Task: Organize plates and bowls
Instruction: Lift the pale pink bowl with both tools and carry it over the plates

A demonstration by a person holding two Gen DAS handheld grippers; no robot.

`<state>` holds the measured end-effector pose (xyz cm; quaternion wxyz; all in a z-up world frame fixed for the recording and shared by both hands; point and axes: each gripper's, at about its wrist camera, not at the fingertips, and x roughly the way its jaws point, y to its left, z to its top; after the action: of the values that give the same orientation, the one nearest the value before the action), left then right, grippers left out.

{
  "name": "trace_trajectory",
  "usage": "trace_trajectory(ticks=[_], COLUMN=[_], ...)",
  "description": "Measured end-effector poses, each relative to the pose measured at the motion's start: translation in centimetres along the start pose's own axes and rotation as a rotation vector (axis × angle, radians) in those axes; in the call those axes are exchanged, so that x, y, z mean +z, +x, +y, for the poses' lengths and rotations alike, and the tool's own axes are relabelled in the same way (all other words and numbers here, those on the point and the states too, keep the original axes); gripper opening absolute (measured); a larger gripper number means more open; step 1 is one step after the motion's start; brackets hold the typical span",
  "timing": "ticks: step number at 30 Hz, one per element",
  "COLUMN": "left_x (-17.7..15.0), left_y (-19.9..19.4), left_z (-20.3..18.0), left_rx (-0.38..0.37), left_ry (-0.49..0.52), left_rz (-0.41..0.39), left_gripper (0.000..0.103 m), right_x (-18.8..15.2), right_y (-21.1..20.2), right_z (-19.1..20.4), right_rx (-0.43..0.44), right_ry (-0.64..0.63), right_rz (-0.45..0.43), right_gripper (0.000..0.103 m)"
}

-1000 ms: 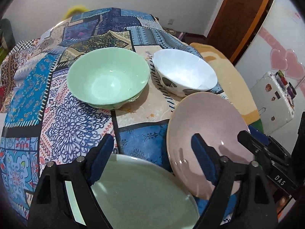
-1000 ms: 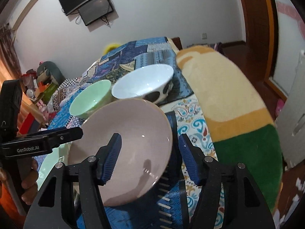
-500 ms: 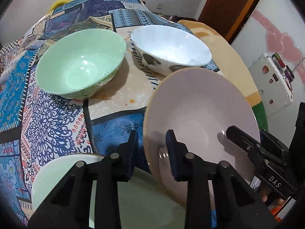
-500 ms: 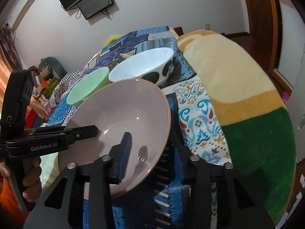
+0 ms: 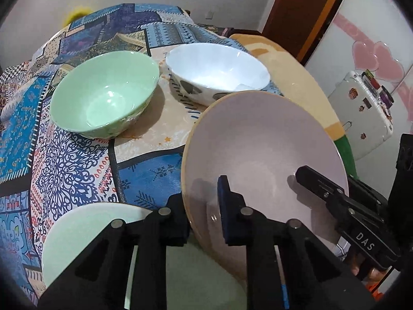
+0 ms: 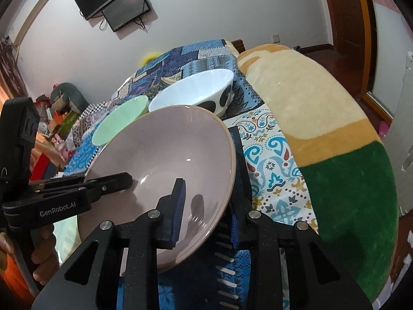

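Left wrist view shows the left gripper (image 5: 204,206) closed on the near-left rim of the pink plate (image 5: 263,155), 1 finger over the inner face and the other under the edge. In the right wrist view the right gripper (image 6: 206,206) pinches the opposite rim the same way, so the plate is held by both tools at once, tilted, with its far edge raised and apparently clear of the patterned cloth (image 5: 77,160).

The step in hand looks like carrying this plate over to stack it. Just below and to the left of the left tool lies the pale green plate (image 5: 77,232), the likeliest place to set it down. The next move would call for shifting both grippers together toward that side, levelling the pink plate, centring it over the green one and lowering before either grip loosens.

Ahead of the tools stand 2 bowls, the green bowl (image 5: 105,95) to the front-left and the white spotted bowl (image 5: 216,75) straight ahead, its near side just beyond the plate's raised edge; pushing forward risks a knock. To the right of the right tool the blanket (image 6: 322,108) rises in a hump, so the open room is on the left and toward the holder.
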<state>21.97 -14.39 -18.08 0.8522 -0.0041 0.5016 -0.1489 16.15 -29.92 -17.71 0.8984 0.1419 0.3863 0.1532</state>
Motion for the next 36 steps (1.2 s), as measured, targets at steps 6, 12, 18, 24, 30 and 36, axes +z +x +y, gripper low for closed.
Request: trace_trajectory(ticks=[6,12,18,24,30,36], left_x=[-0.3,-1.1,-2.1,-3.6,-5.7,-8.0], left_y=[-2.2,-5.2,-8.1,-11.2,-14.1,-16.6], left_z=[-0.4,-0.3,1.0,3.0,5.6,8.6], left_rx=[-0.021,-0.03,-0.02,0.001,0.038,0.087], left_ry=[0.002,-0.001,-0.019,-0.051,-0.092,-0.138], left_rz=[-0.043,-0.088,-0.125,-0.171,-0.204,-0.229], left_gripper=[0.018,0.018,0.018,0.018,0.018,0.018], right_x=[0.5,0.9,1.3,1.3,0.9,0.3], right_y=[-1.3,-2.4,-2.9,-2.8,-2.2,-1.2], right_z=[0.6,2.1,4.4,7.5,10.7,14.3], right_rx=[0.002,0.014,0.03,0.054,0.084,0.125], right_ry=[0.0,-0.012,-0.049,-0.098,-0.15,-0.213], right_rz=[-0.036,-0.064,-0.083,-0.088,-0.081,-0.064], right_gripper=[0.027,0.027,0.027,0.027,0.027,0.027])
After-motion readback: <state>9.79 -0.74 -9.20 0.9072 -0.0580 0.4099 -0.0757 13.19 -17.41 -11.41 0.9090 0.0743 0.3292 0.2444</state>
